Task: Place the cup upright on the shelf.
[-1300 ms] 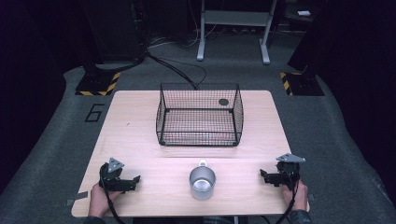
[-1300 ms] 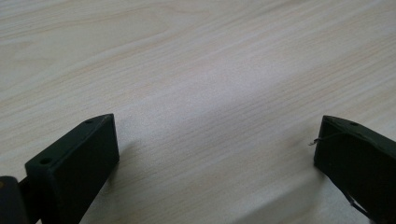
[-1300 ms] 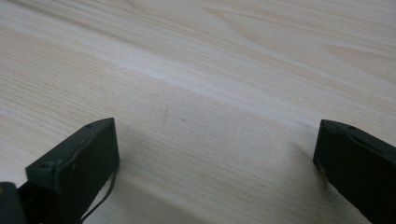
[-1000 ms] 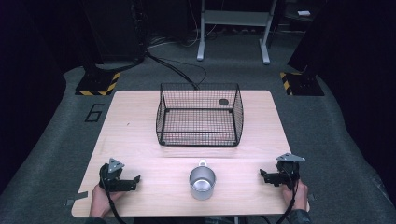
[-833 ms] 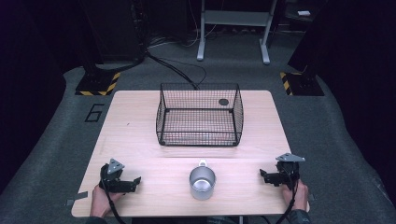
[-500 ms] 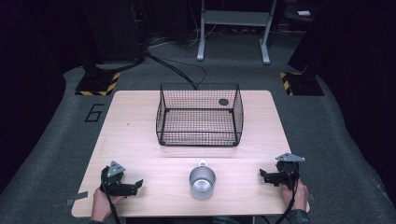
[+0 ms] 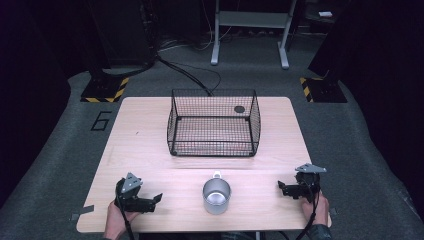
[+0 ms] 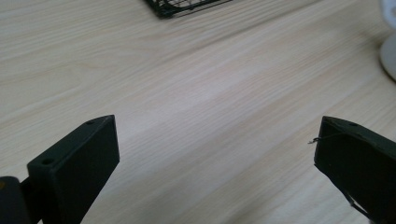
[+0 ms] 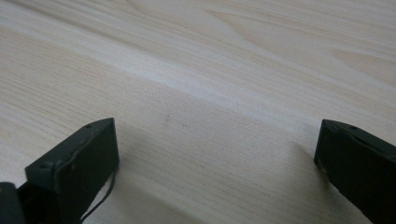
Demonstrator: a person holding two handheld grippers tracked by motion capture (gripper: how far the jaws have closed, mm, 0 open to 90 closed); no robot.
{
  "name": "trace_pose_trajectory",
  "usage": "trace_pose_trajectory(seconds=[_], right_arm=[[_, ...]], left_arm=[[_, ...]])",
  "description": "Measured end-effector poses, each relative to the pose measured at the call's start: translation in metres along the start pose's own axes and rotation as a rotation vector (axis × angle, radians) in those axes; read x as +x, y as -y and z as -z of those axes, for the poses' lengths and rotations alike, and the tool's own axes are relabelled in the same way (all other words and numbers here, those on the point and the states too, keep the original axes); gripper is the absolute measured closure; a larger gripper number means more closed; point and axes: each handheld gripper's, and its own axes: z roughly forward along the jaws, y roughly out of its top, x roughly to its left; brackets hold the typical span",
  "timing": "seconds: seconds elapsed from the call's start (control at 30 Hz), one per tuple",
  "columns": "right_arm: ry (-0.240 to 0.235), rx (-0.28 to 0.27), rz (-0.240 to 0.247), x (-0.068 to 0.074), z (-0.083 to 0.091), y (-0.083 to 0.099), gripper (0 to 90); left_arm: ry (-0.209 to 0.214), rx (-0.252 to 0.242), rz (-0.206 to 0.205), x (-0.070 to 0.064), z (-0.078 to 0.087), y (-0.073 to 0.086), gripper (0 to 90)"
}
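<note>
Near the table's front edge we hold both grippers wide open & empty: left gripper has edged fwd toward the round metal cup standing between it & the right gripper, likely starting a reach.

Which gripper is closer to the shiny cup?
Left, narrowly. The left gripper is just off the cup's left side. The right gripper sits a bit farther off, on its right.

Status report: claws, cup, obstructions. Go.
Left claw open, holding nothing. Right claw open, holding nothing. Metal cup upright between them, untouched. Wire basket behind cup, nothing blocking.
</note>
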Motion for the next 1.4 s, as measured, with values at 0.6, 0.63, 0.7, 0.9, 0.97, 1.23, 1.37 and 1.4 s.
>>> trace_pose_trajectory(seconds=[0.6, 0.63, 0.7, 0.9, 0.97, 1.23, 1.37, 1.4], right_arm=[[-0.001, 0.007, 0.0, 0.0, 0.0, -0.001, 0.0], [-0.001, 0.006, -0.001, 0.0, 0.0, -0.001, 0.0], [-0.002, 0.006, -0.001, 0.0, 0.0, -0.001, 0.0], [-0.002, 0.006, -0.001, 0.0, 0.0, -0.001, 0.0], [-0.002, 0.006, -0.001, 0.0, 0.0, -0.001, 0.0], [-0.002, 0.006, -0.001, 0.0, 0.0, -0.001, 0.0], [-0.002, 0.006, -0.001, 0.0, 0.0, -0.001, 0.0], [-0.002, 0.006, -0.001, 0.0, 0.0, -0.001, 0.0]], left_arm=[[0.121, -0.025, -0.086, -0.044, -0.008, -0.017, 0.2], [0.138, -0.023, -0.096, -0.048, -0.009, -0.019, 0.2], [0.15, -0.023, -0.108, -0.053, -0.01, -0.021, 0.2], [0.186, -0.031, -0.122, -0.064, -0.014, -0.026, 0.1], [0.195, -0.035, -0.129, -0.068, -0.016, -0.027, 0.1], [0.243, -0.046, -0.161, -0.088, -0.025, -0.037, 0.0], [0.277, -0.043, -0.166, -0.098, -0.03, -0.04, 0.0], [0.277, -0.043, -0.166, -0.098, -0.03, -0.04, 0.0]])
